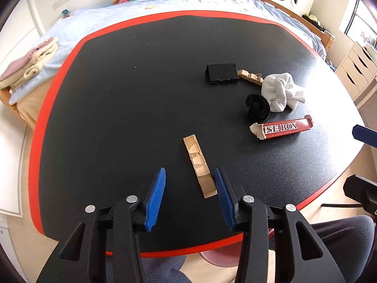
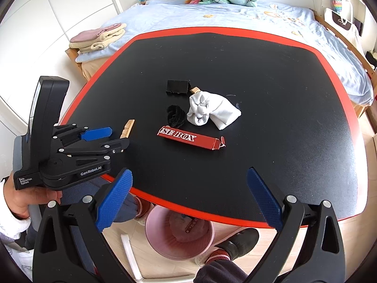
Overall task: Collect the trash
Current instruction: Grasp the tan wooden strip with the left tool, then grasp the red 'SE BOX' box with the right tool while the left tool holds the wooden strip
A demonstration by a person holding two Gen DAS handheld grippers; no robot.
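Presently, left wrist view: the left gripper (image 1: 190,176) sits low over the black table (image 1: 129,108), jaws parted around the near end of a wooden strip (image 1: 199,166); its right pad is at the strip's edge, the left pad apart. The red box (image 1: 281,128) lies at 2 o'clock.

Right wrist view: the right gripper (image 2: 188,198) hangs wide open and empty at the table's near edge. A pink bin (image 2: 180,232) stands on the floor at 6 o'clock.

A flat, pale wooden strip (image 1: 199,166) is lying on the black bench, well apart from a torn red box (image 1: 282,128), a crumpled white cloth (image 1: 282,92) and a black fuzzy ball (image 1: 258,108), which are clustering together.
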